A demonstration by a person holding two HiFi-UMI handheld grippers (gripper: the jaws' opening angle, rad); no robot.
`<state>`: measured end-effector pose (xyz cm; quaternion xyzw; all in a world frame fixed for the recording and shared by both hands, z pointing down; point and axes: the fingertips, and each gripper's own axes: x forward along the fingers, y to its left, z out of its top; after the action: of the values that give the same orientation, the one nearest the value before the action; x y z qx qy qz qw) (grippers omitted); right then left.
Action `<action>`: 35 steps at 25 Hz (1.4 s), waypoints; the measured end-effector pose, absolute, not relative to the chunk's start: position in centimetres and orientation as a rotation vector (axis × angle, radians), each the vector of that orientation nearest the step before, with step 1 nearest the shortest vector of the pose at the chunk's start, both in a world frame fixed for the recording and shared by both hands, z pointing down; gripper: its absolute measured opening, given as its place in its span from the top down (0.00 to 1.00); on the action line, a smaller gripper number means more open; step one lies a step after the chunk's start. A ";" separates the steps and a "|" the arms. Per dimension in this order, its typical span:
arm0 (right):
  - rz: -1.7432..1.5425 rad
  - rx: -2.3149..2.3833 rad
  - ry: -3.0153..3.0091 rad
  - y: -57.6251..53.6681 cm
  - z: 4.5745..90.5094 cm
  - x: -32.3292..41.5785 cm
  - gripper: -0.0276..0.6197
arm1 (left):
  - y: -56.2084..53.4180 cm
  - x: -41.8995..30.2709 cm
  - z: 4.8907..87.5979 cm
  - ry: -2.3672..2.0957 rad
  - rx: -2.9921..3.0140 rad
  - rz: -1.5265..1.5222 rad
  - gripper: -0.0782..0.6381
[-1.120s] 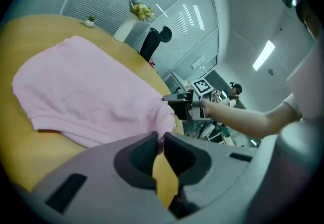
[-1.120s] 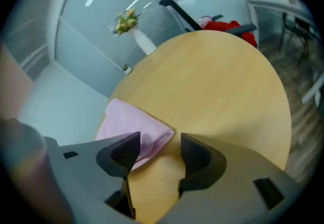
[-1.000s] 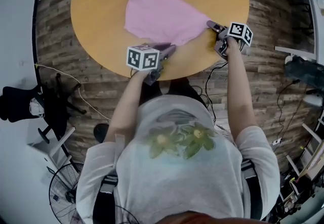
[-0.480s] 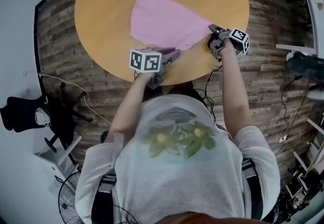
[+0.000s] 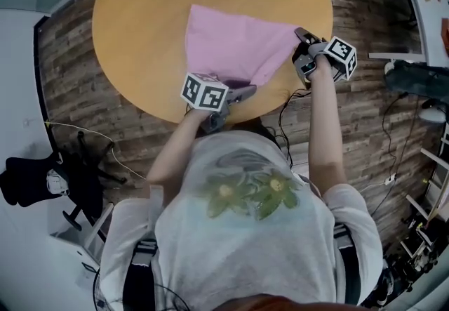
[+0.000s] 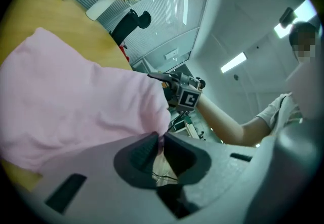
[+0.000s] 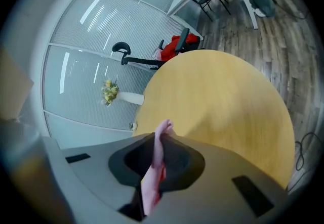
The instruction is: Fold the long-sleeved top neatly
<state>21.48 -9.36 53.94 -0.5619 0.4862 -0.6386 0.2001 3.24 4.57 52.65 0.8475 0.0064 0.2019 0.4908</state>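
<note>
The left claw point(image 5: 244, 93) is clenched on the near edge of the pink top point(image 5: 235, 46). The right claw point(image 5: 302, 37), jaws just closing, pinches the other corner above the desk point(image 5: 140, 15), likely to fold it over.

Even, bright light is cast by ceiling strip lights point(image 6: 234, 61); edges are bent and darkened by fisheye distortion; close foregrounds are softened.

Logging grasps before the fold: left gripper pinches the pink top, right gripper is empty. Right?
No. The right gripper is not empty: its jaws have just been closing and now pinch the pink top, as the right gripper view shows. The left gripper does pinch it.
</note>
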 end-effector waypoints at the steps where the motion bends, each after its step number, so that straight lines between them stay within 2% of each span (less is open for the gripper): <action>1: -1.780 -1.576 1.371 -9.7 53.4 21.2 0.90 | 4.2 3.0 52.5 0.015 2.056 0.478 0.84; 7: -1.726 -1.583 1.480 -12.8 49.8 17.2 0.90 | 1.7 -0.4 51.4 -0.021 2.032 0.379 0.84; 15: -1.710 -1.619 1.802 -18.6 47.9 6.2 0.90 | -0.5 -6.0 52.6 -0.123 2.005 0.346 0.84; 23: -1.869 -1.677 1.824 -22.4 54.6 -3.4 0.90 | -2.3 -12.1 57.4 -0.255 1.912 0.417 0.84; 30: -1.911 -1.789 1.798 -24.8 60.7 -6.9 0.90 | -4.5 -15.5 60.8 -0.333 1.868 0.475 0.83; 31: -1.904 -1.761 1.808 -25.1 60.7 -7.3 0.88 | -4.7 -15.8 60.9 -0.334 1.880 0.490 0.82; 33: -1.890 -1.635 1.821 -25.6 59.7 -8.0 0.69 | -4.7 -16.4 60.8 -0.327 1.922 0.530 0.78; 35: -1.862 -1.494 1.834 -25.7 57.5 -8.4 0.65 | -4.9 -17.1 60.3 -0.337 1.956 0.545 0.74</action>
<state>-8.35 -25.65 57.51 -0.4951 0.6078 -0.6173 0.0657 -17.09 -4.86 60.31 0.8144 -0.1402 0.2268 0.5155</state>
